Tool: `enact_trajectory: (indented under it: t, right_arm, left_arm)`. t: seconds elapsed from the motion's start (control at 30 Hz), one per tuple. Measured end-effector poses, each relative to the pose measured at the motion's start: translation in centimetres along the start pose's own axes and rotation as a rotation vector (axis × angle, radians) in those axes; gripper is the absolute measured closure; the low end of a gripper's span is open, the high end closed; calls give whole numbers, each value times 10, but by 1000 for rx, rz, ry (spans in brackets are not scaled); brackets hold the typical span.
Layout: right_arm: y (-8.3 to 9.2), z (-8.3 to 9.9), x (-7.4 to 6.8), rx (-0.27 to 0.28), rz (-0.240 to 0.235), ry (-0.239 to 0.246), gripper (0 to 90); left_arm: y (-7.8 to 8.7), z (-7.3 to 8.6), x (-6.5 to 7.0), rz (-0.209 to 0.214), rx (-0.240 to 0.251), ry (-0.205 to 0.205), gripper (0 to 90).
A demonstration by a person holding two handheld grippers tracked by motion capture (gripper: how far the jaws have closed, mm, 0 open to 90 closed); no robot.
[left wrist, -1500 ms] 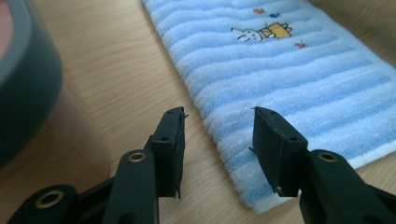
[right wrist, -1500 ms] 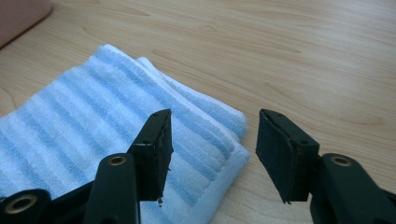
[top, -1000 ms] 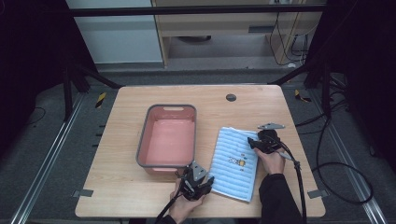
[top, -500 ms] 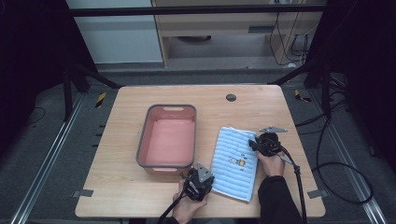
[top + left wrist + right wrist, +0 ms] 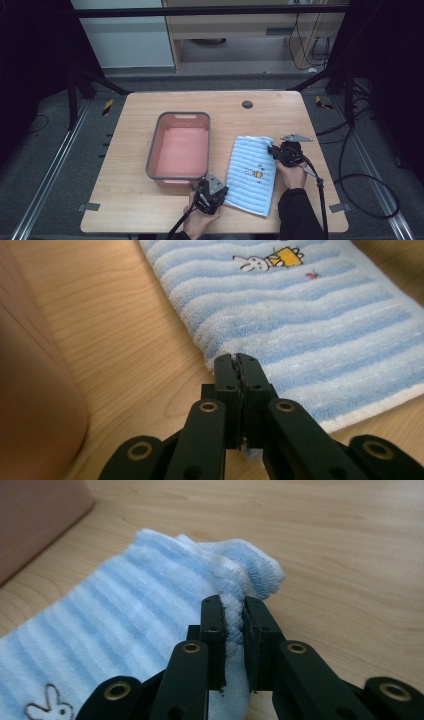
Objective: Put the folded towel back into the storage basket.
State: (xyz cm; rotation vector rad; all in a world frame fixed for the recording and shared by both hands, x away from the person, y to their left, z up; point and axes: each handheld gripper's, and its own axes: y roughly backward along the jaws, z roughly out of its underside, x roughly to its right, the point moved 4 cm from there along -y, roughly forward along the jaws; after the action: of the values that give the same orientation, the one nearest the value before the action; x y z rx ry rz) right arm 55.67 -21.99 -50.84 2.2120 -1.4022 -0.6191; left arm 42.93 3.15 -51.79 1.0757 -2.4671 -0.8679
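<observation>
A folded blue-and-white striped towel with a small rabbit print lies on the wooden table, right of a pink tub. My left gripper is at the towel's near left corner; its jaws have just been closing and now pinch the towel edge. My right gripper is at the far right corner; its jaws have also just closed and clamp a bunched fold of the towel, which lifts slightly there.
The pink tub with a grey rim stands empty left of the towel, its wall close to my left gripper. A small dark round hole sits near the table's far edge. Cables trail off the right side.
Both grippers' jaws have closed onto the towel's corners. The right gripper shifted slightly over the far right corner; the left hand stayed put.
</observation>
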Motion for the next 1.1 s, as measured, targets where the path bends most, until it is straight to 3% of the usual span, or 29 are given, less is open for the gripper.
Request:
enact_trajectory:
  t: [0.37,0.73,1.1]
  right_arm:
    - [28,-23,-20,71,-18,81,811]
    - [61,-55,-32,137,-29,113,812]
    - [78,-88,-49,188,-31,151,812]
  left_arm:
    - [26,-18,5,18,66,-23,886]
    - [63,-43,8,34,135,-53,886]
    - [89,-61,1,20,192,-59,886]
